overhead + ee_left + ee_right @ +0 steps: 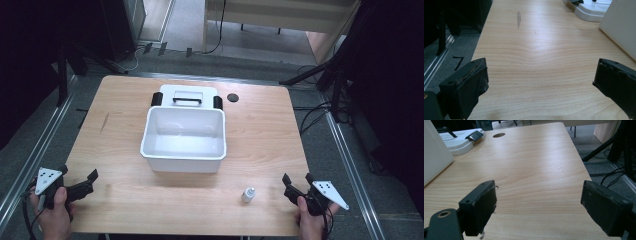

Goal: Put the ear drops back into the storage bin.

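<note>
A white open bin (pixel 183 141) stands mid-table, empty as far as I can see, with its white lid (pixel 187 96) lying flat behind it, black handle and clips on top. A small white bottle (pixel 248 194) stands upright near the front edge, right of centre. My left gripper (pixel 88 181) rests at the front left corner, jaws open and empty; its own view has the jaws (pixel 540 85) wide apart over bare wood. My right gripper (pixel 297 179) sits at the front right, to the right of the bottle, open and empty, jaws (pixel 539 207) spread over the tabletop.
The wooden table (pixel 125 100) has a round black cable hole (pixel 232 97) near the back, right of the lid. The bin's wall (pixel 621 27) shows at the right of the left gripper view. Cables and stand legs lie on the floor (pixel 609 157) past the table's right edge.
</note>
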Tool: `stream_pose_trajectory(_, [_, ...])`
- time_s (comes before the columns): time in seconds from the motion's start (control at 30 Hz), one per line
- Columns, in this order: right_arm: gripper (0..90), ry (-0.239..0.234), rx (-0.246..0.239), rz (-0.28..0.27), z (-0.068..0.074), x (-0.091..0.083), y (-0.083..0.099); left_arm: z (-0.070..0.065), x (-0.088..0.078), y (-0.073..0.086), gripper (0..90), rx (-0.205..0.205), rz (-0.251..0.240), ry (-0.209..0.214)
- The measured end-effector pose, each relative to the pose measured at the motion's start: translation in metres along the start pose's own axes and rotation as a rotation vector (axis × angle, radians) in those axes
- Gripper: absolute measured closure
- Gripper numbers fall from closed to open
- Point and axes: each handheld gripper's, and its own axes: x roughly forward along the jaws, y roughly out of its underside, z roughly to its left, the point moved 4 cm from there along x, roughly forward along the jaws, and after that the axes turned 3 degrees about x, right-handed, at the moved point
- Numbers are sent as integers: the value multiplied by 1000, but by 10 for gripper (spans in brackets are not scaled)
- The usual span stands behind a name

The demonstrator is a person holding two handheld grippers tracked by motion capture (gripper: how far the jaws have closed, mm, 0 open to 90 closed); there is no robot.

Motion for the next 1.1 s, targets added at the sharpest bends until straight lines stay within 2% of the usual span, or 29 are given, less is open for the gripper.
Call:
stream_pose_trajectory(0.17, [136, -7, -12, 24, 1, 1, 0, 1, 0, 0, 0, -13, 1, 3])
stream_pose_trajectory(0.23, [178, -25, 3, 68, -2, 2, 0, 2, 1, 0, 0, -20, 11, 10])
stream_pose_trajectory(0.3, [180, -41, -24, 126, -1, 3, -1, 2, 2, 0, 0, -21, 12, 12])
stream_pose_trajectory(0.33, [180, -41, -24, 126, -1, 3, -1, 2, 2, 0, 0, -21, 12, 12])
stream_pose_trajectory(0.53, [170, -99, -251, 412, 15, 4, -16, 2, 4, -1, 0, -19, 21, 12])
stream_pose_trajectory(0.57, [183, -116, -328, 519, 21, 5, -21, 2, 4, -1, 0, -18, 23, 13])
stream_pose_trajectory(0.63, [184, -147, -406, 623, 29, 5, -24, 2, 4, -1, 0, -18, 23, 13])
stream_pose_trajectory(0.7, [202, -162, -509, 729, 36, 6, -24, 2, 4, -1, 0, -22, 24, 13])
stream_pose_trajectory(0.73, [202, -162, -509, 729, 36, 6, -24, 2, 4, -1, 0, -22, 25, 13])
stream_pose_trajectory(0.77, [207, -155, -609, 828, 43, 7, -24, 2, 4, -1, 0, -23, 24, 13])
stream_pose_trajectory(0.83, [218, -163, -661, 923, 48, 7, -24, 2, 4, -1, 0, -23, 24, 14])
stream_pose_trajectory(0.87, [218, -163, -661, 923, 48, 7, -24, 2, 4, -1, 0, -23, 24, 14])
stream_pose_trajectory(0.9, [263, -175, -735, 985, 52, 9, -26, 2, 4, -1, 0, -23, 23, 14])
stream_pose_trajectory(0.93, [263, -175, -735, 985, 52, 9, -26, 3, 4, -1, 0, -24, 23, 16])
stream_pose_trajectory(0.97, [274, -181, -756, 1018, 54, 9, -28, 3, 4, -1, 0, -25, 23, 16])
stream_pose_trajectory(1.0, [279, -208, -781, 1069, 58, 8, -32, 3, 4, -1, 0, -25, 23, 16])
stream_pose_trajectory(1.1, [285, -227, -797, 1091, 62, 8, -36, 3, 4, -1, 0, -24, 24, 18])
